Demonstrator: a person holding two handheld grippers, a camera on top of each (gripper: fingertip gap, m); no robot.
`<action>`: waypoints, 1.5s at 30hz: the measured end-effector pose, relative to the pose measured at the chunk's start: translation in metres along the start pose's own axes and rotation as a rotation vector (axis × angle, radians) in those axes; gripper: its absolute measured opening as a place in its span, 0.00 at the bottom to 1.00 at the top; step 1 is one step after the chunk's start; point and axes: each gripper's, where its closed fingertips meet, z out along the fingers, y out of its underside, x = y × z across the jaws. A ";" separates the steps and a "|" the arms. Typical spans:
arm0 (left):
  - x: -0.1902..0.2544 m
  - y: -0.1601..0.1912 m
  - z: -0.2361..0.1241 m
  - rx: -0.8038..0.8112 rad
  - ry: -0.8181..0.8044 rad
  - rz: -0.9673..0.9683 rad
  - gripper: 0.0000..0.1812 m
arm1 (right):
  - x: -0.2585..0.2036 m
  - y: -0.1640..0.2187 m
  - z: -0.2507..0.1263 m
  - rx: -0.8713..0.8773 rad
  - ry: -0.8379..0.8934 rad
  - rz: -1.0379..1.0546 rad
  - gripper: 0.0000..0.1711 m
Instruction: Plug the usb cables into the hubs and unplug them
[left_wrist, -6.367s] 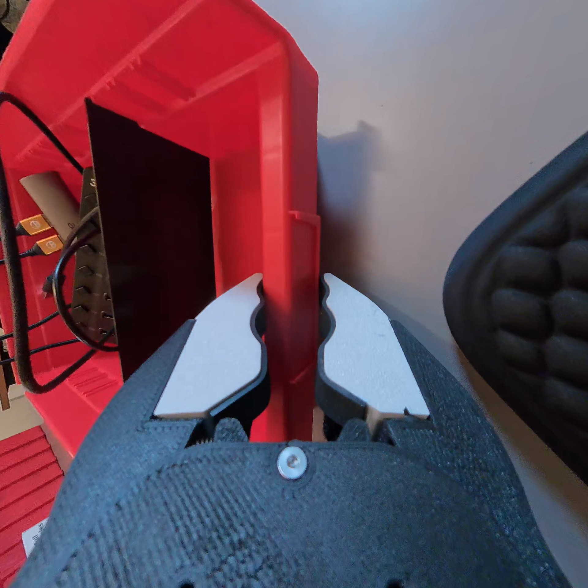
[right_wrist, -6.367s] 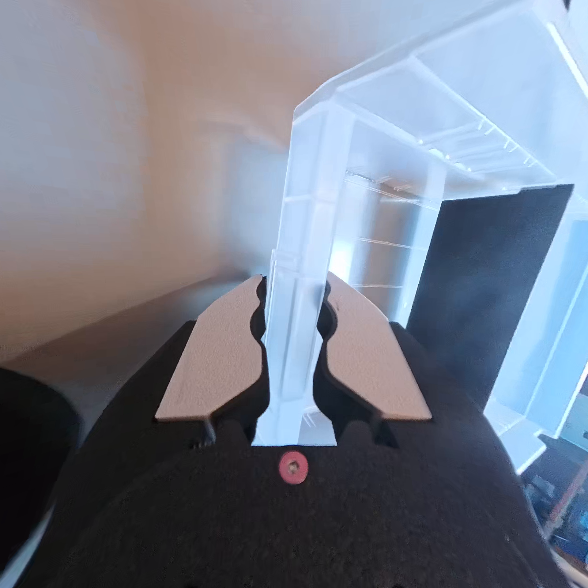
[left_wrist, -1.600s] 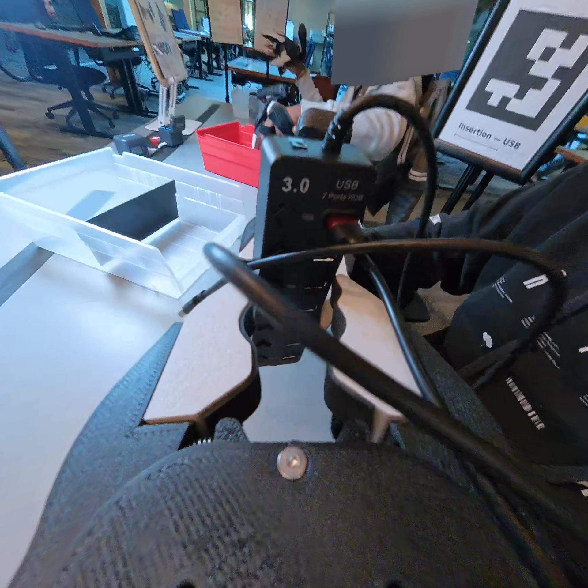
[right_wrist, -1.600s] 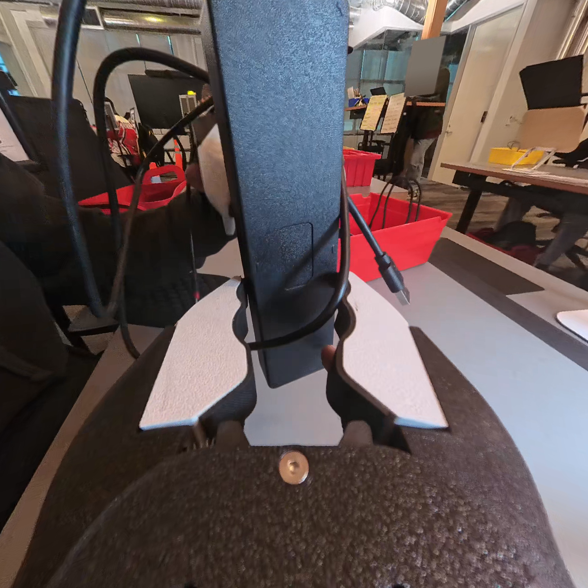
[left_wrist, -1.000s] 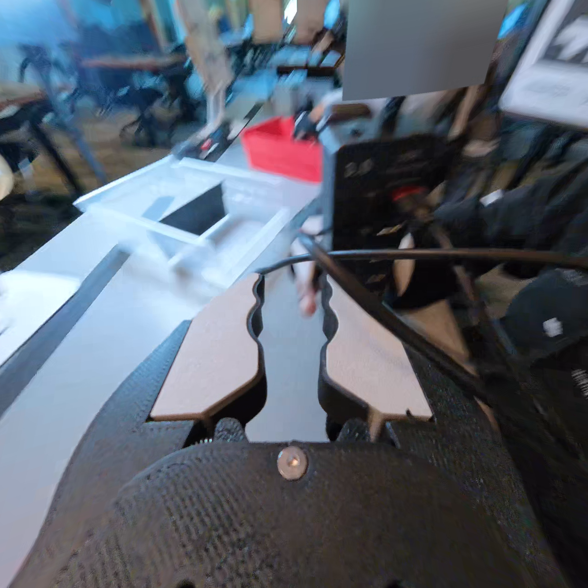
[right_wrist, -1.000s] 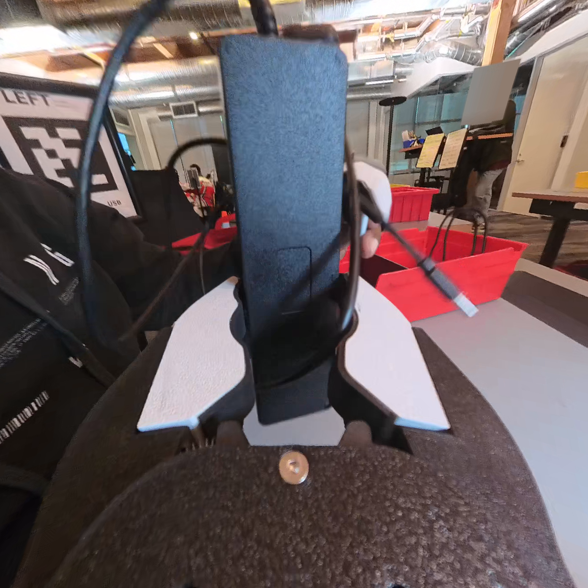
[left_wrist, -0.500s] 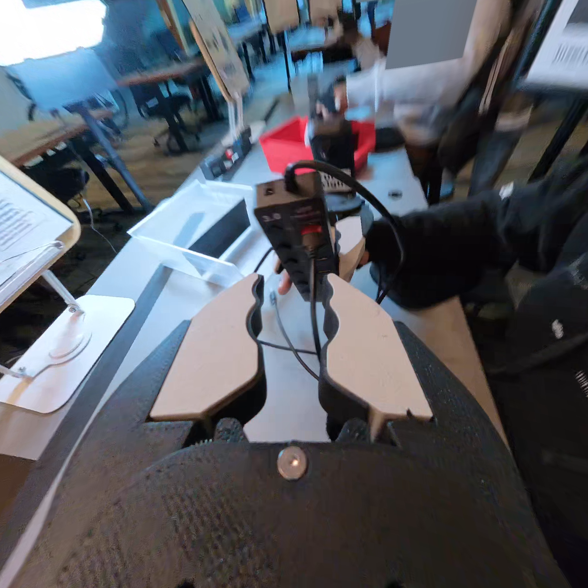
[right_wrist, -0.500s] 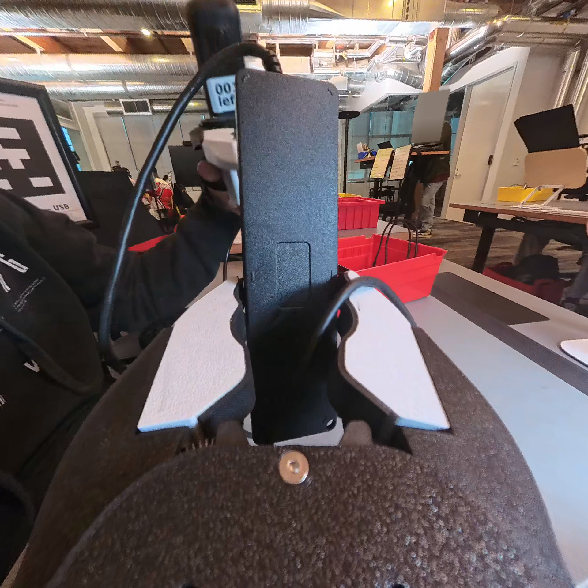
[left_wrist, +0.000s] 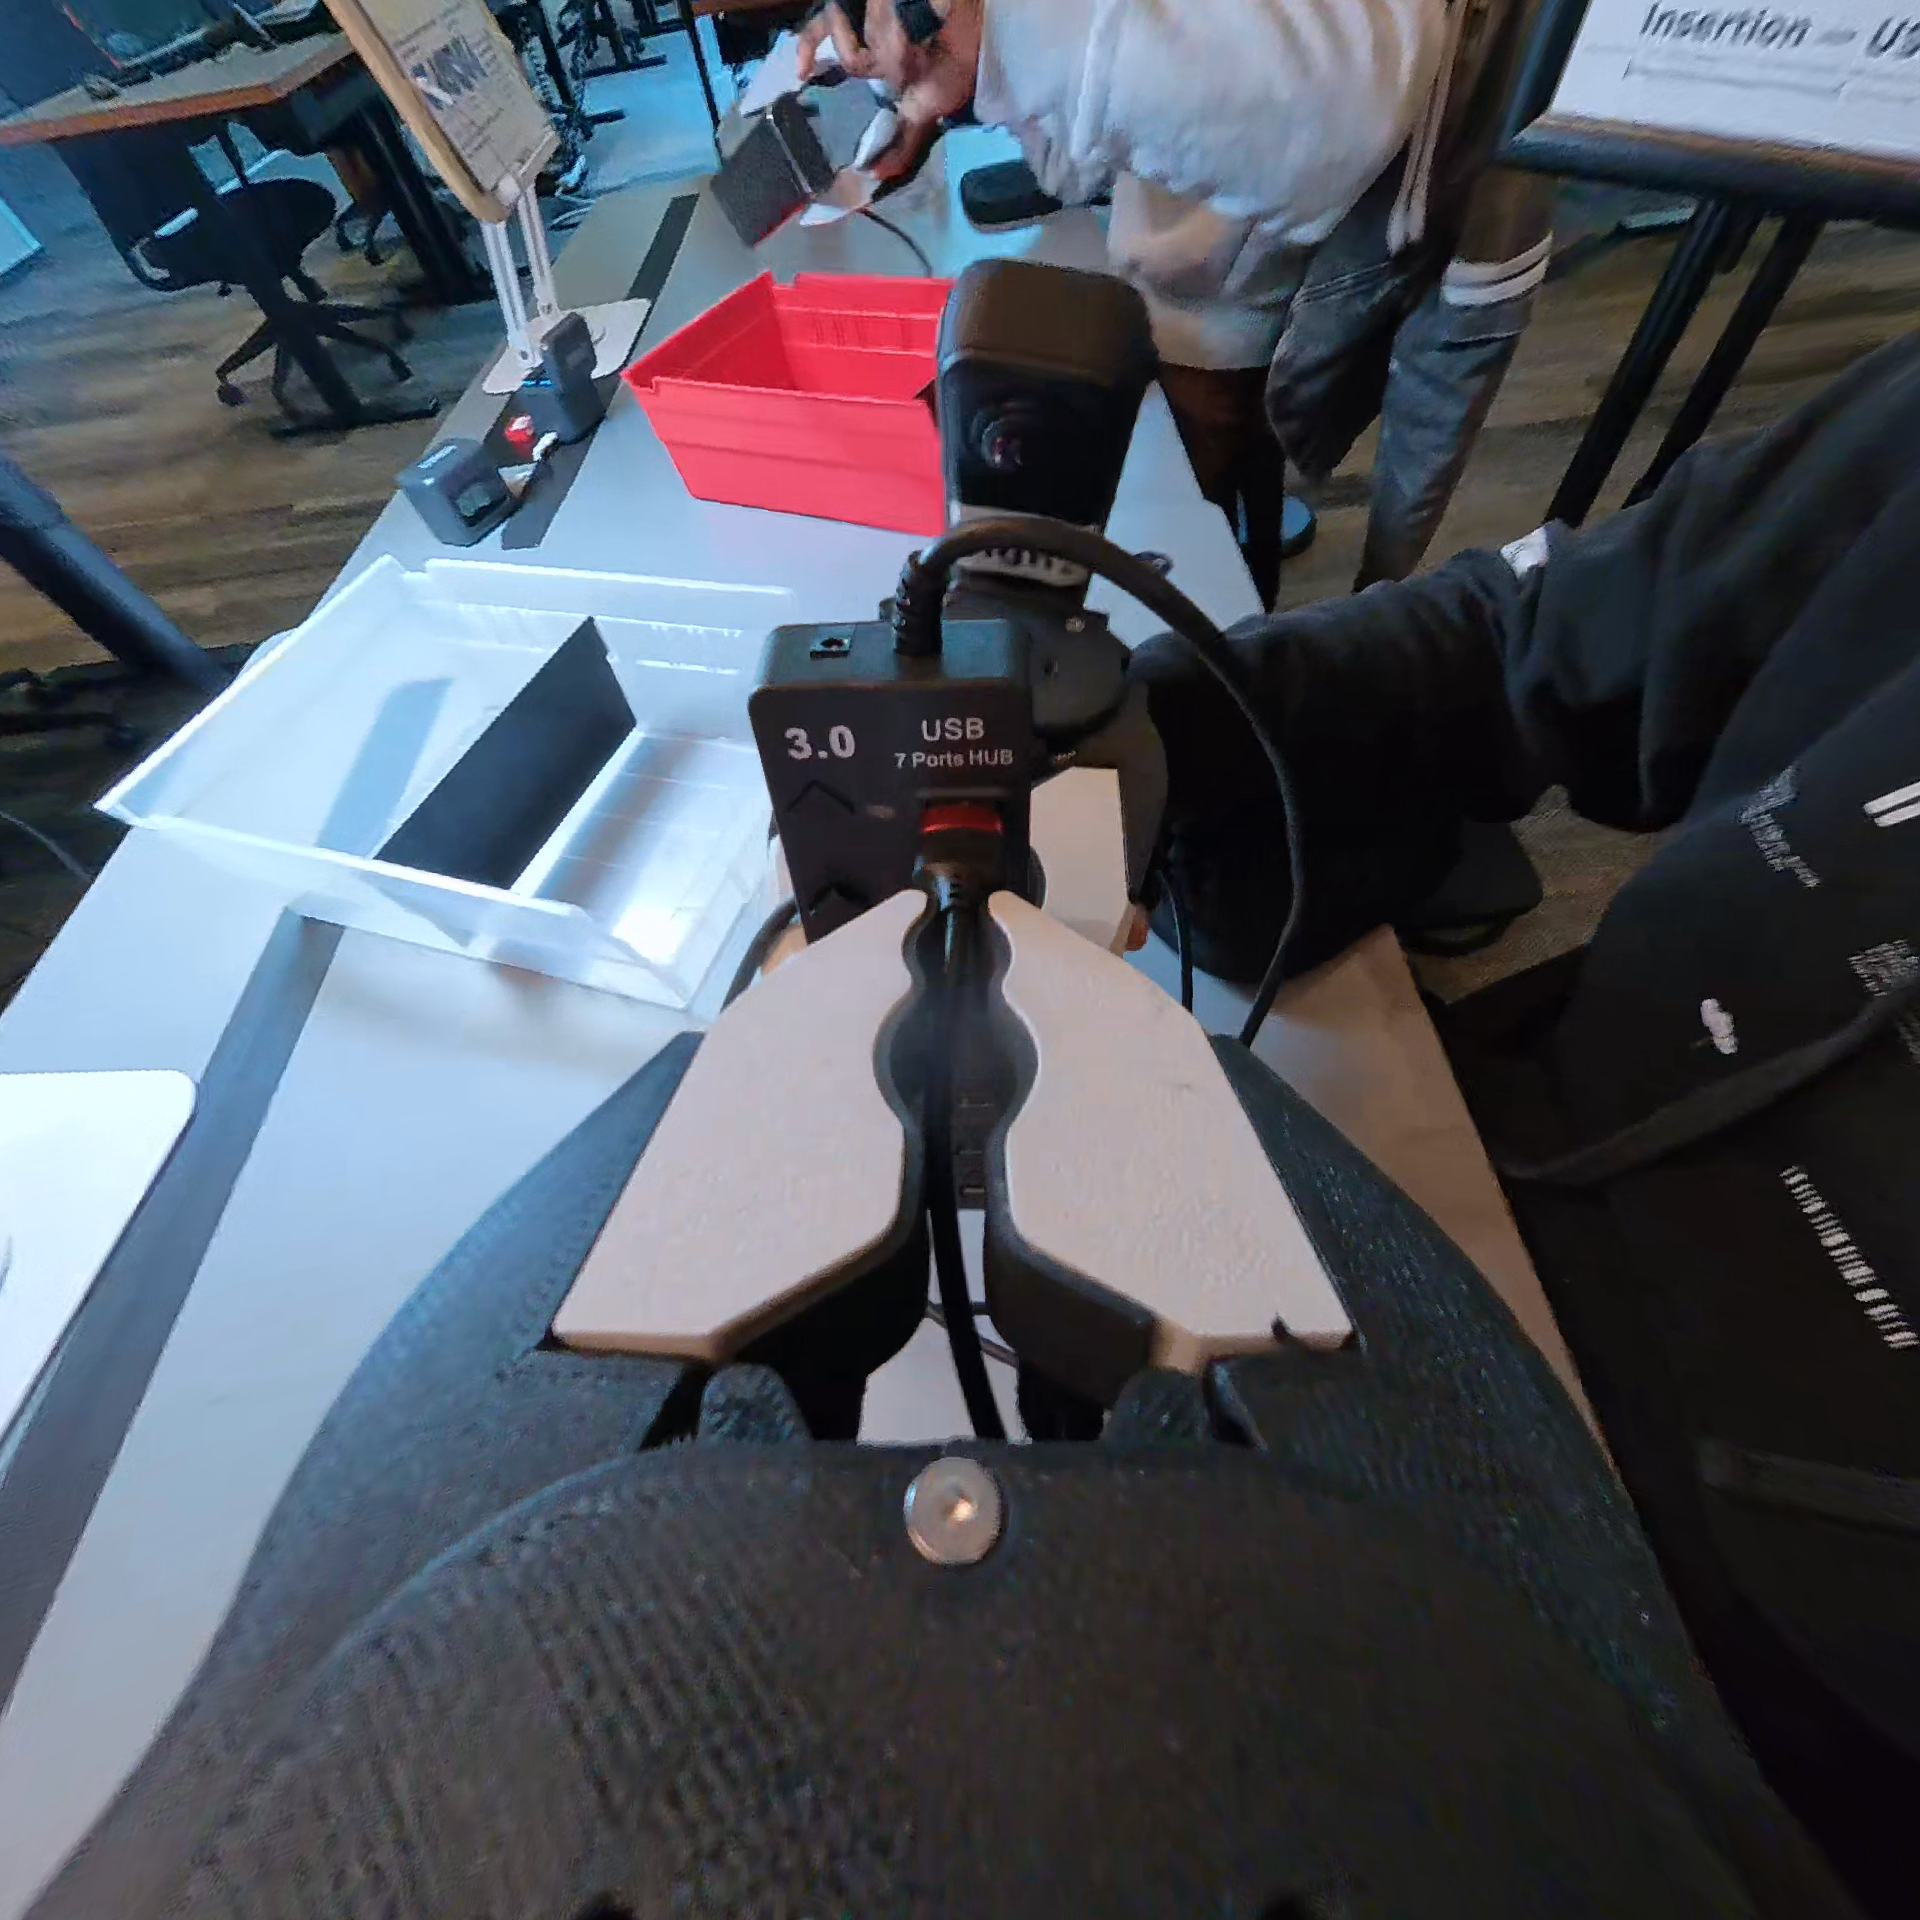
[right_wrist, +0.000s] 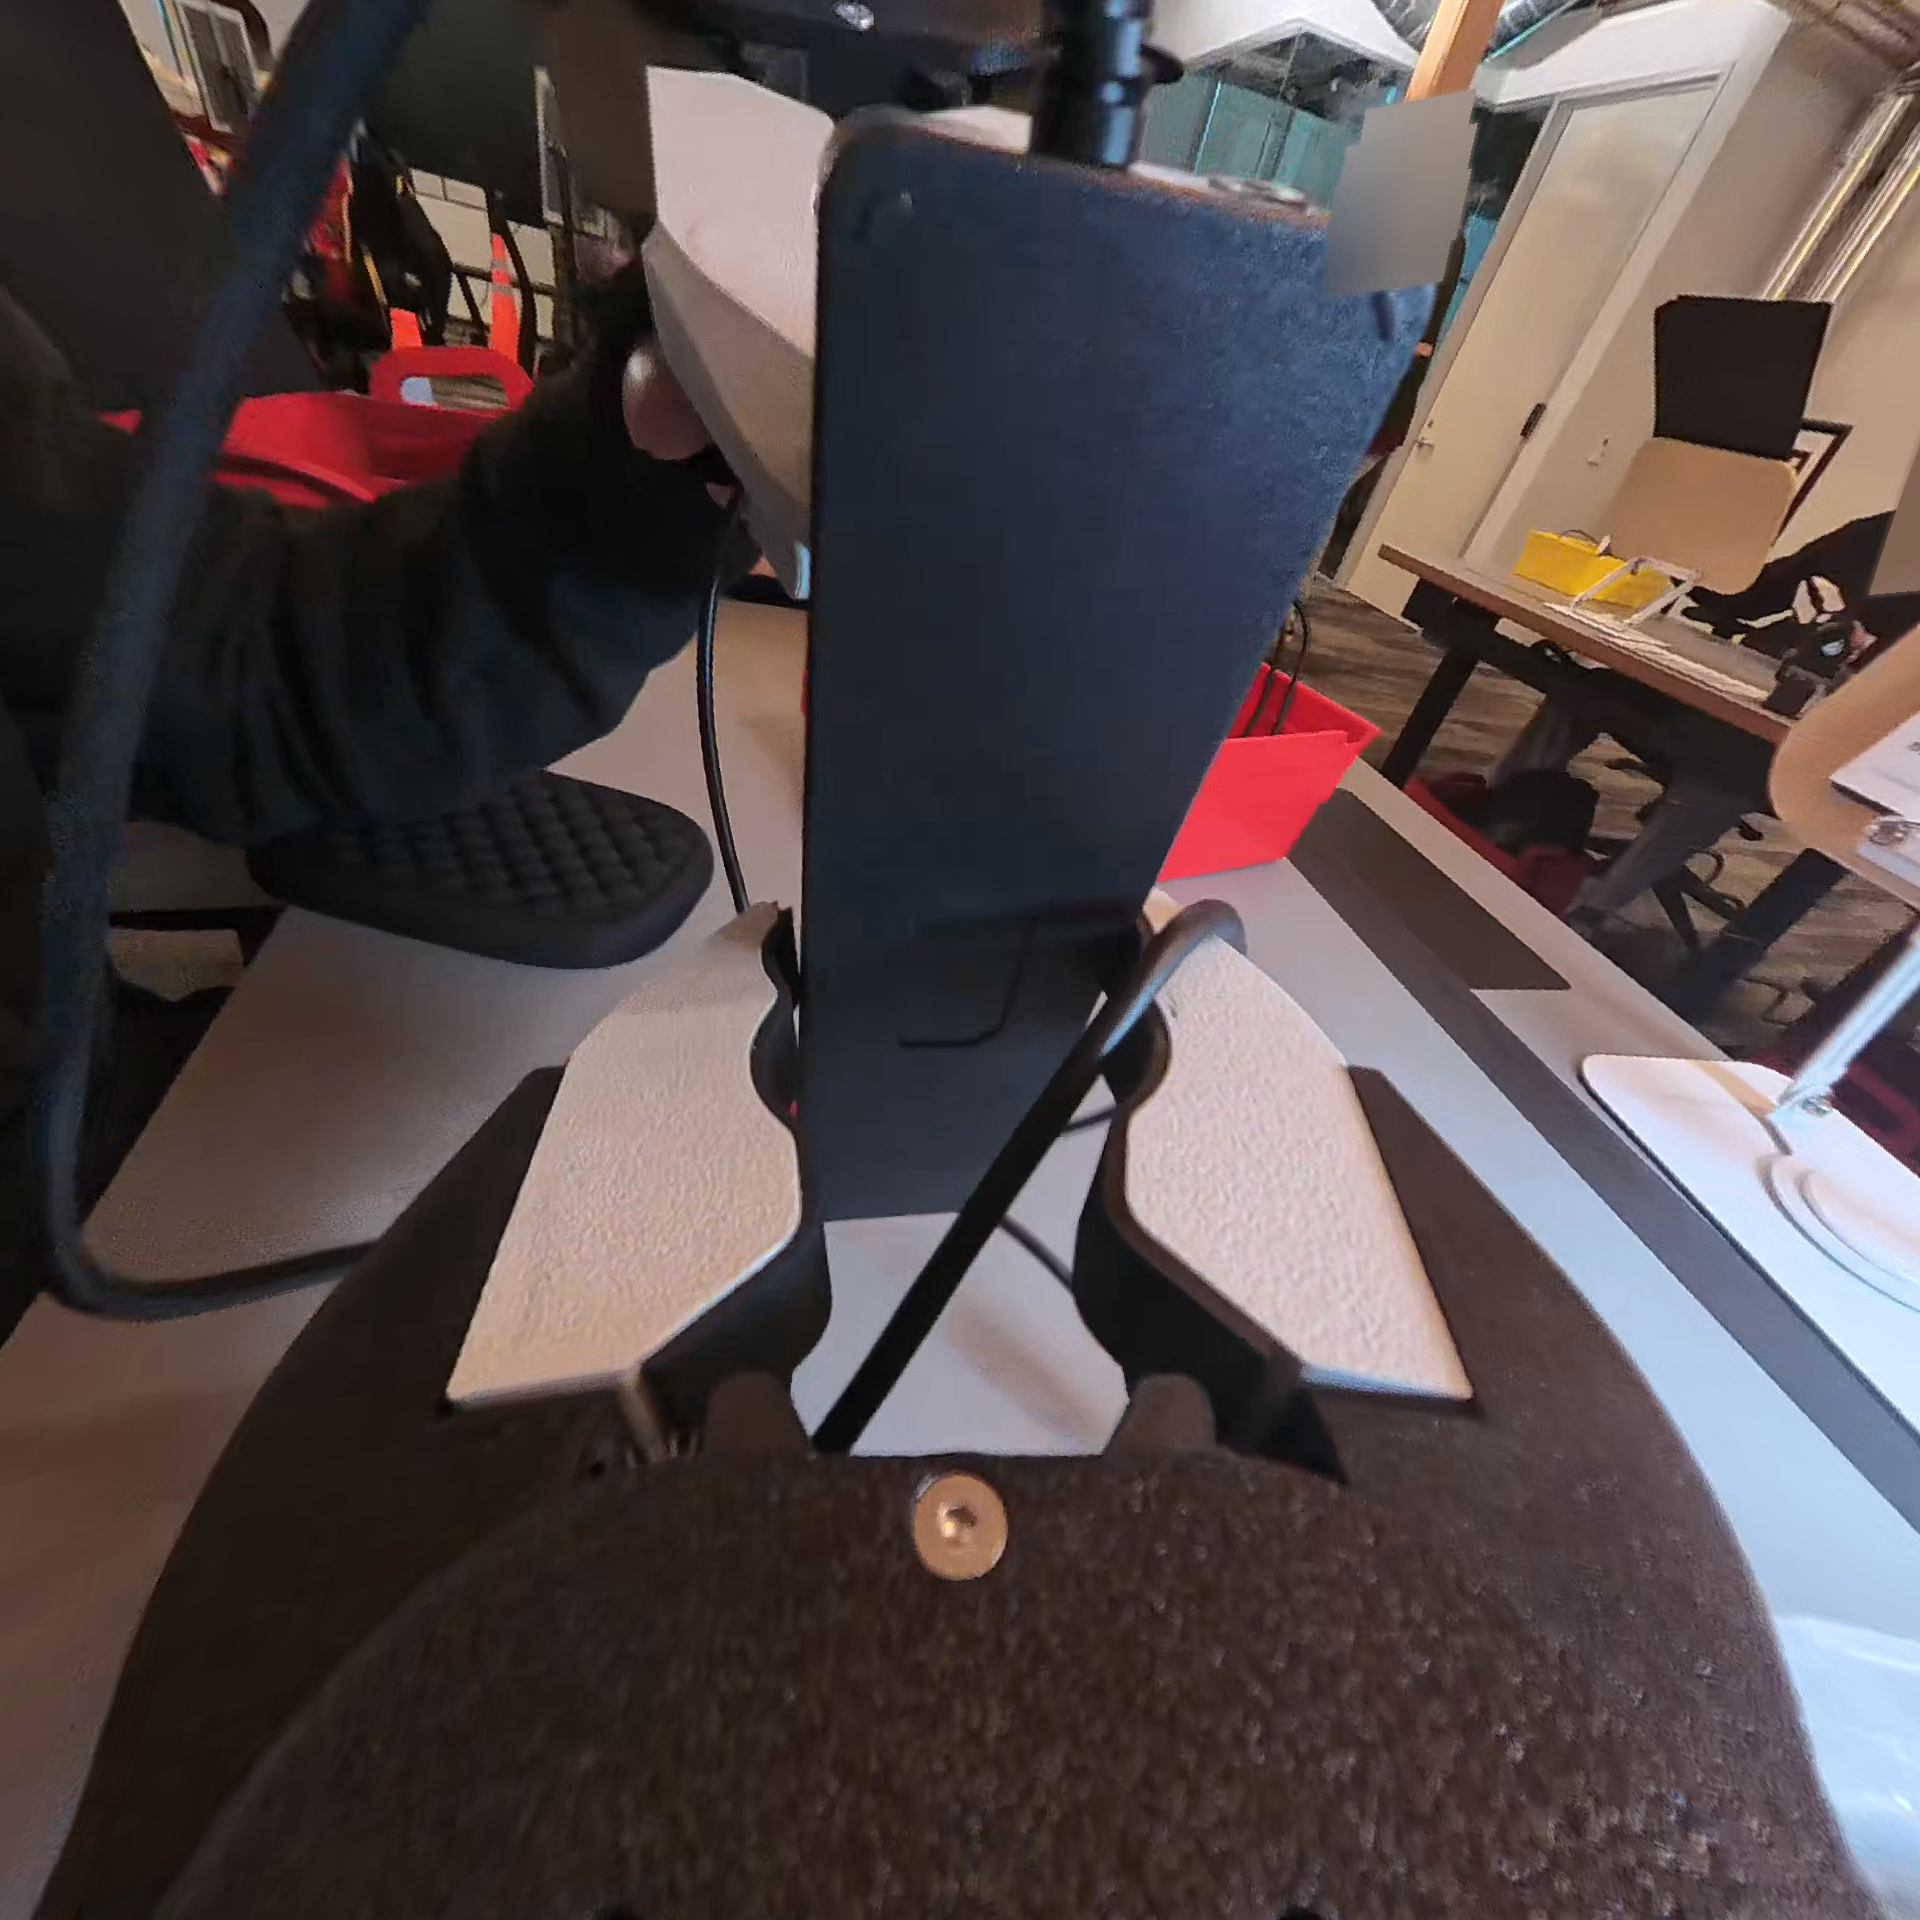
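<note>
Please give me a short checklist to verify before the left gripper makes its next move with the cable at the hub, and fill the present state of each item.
1. Right gripper clamps the USB hub, held upright: ok.
2. Red-collared plug sits in the hub's top port: ok.
3. Left gripper is closed on the black cable just behind that plug: ok.
4. Grip is on the plug body itself: not ok, it looks to be on the cable.
5. Plug fully seated: cannot tell.
6. Hub's own lead clear of the left gripper: ok.
</note>
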 end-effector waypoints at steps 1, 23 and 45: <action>0.004 -0.002 -0.001 0.018 0.027 -0.012 0.03 | -0.005 -0.003 0.001 0.024 -0.032 0.023 0.33; 0.025 -0.014 -0.028 0.478 0.568 -0.240 0.31 | -0.098 -0.047 -0.032 0.335 -0.938 0.522 0.33; -0.104 -0.003 -0.099 0.161 -0.662 -0.143 0.14 | 0.125 -0.068 -0.094 -0.026 0.701 0.003 0.32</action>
